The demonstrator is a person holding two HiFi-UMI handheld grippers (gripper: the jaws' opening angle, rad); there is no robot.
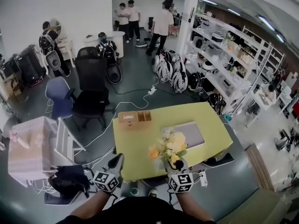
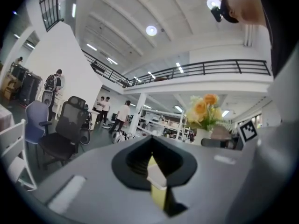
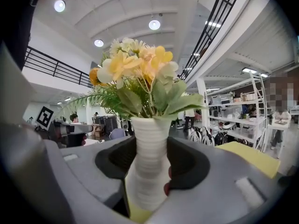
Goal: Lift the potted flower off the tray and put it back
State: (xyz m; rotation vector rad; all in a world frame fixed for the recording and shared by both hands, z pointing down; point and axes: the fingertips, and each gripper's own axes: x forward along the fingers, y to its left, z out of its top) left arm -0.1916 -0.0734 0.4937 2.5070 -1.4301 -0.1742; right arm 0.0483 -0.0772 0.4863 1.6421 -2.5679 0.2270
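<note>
Head view: the right hand-held gripper (image 1: 176, 166) holds the potted flower (image 1: 169, 146) over the near edge of the yellow-green counter (image 1: 135, 148), with the grey tray (image 1: 192, 133) just beyond it.

Left gripper view: the left hand-held gripper (image 2: 150, 161) has its jaws together and is empty.

Right gripper view: the jaws clamp the flower's white ribbed pot (image 3: 148, 157).

The lift appears done; setting the flower back on the tray remains.

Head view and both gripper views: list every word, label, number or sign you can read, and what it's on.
No readable text anywhere.
Square markers: black-and-white patterns, no letters.
Shelf goods: too small to read.
</note>
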